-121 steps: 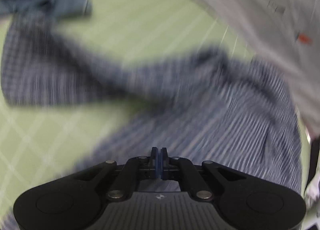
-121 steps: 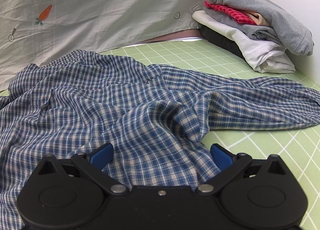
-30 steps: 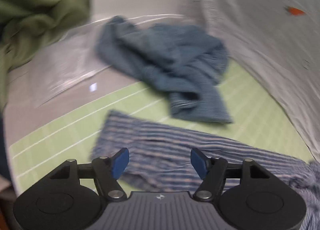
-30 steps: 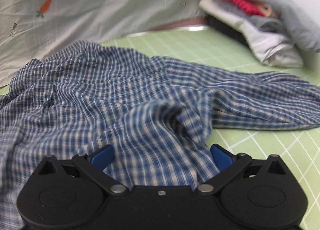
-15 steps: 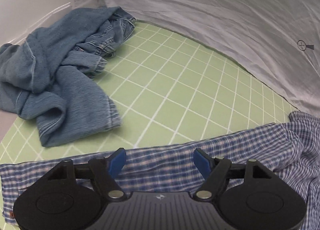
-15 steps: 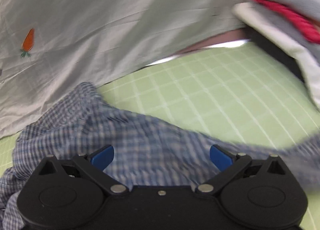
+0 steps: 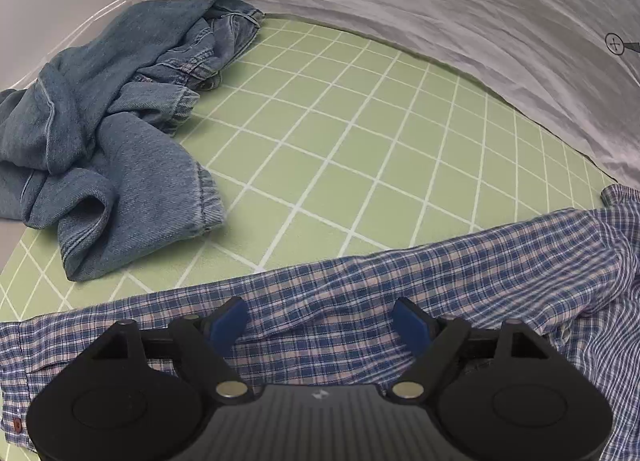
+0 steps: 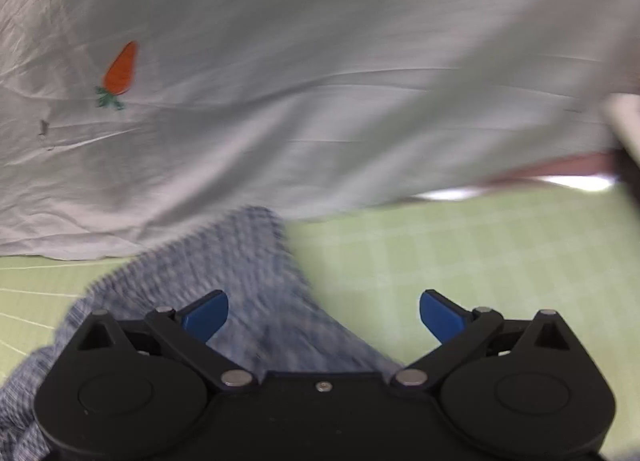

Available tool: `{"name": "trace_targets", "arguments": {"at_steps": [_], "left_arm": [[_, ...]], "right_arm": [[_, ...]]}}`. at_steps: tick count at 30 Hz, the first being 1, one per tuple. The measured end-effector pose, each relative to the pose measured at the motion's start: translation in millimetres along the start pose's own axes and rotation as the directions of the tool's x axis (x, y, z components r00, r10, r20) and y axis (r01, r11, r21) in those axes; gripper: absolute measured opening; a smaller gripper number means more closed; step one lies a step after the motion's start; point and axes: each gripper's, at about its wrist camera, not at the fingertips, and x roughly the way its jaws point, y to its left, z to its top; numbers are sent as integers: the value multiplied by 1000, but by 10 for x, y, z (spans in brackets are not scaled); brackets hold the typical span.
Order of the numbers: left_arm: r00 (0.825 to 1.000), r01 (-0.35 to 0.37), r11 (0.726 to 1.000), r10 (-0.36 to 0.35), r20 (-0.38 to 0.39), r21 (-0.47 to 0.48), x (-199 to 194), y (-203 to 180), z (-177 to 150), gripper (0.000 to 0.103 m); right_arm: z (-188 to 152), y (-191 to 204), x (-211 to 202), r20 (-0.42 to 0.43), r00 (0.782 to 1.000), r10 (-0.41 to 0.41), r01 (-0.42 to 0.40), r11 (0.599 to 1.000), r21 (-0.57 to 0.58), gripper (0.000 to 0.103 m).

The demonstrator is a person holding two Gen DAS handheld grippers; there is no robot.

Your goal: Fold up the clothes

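1. Swung across from the shirt's body, the left gripper now hangs over a stretched-out sleeve of the plaid shirt on the green mat, jaws opening, nothing pinched.
2. Right gripper spread wide, blurred, over the shirt's edge.
3. Sleeve laid flat; folding comes next, I'd say.

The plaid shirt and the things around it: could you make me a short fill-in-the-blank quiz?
1. The plaid shirt lies on a green mat marked with a white ____.
2. The crumpled garment beyond the left claw is made of blue ____.
3. The grey sheet behind the right claw bears an orange ____.

Missing words: grid; denim; carrot
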Motion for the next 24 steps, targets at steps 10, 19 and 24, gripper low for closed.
{"name": "trace_targets", "arguments": {"at_steps": [10,19,24], "left_arm": [[1000,-11,997,12,8,-82,-26,128,145,82],[1000,-16,997,16,11,-79,-26,136,132,82],[997,-76,996,76,-1,-47,11,177,45,82]], "right_arm": [[421,261,834,-165,979,118,-134,987,-86,59],[786,-188,323,191,970,151,-160,987,28,2],[638,-339,312,140,990,-17,6,997,75,36]]}}
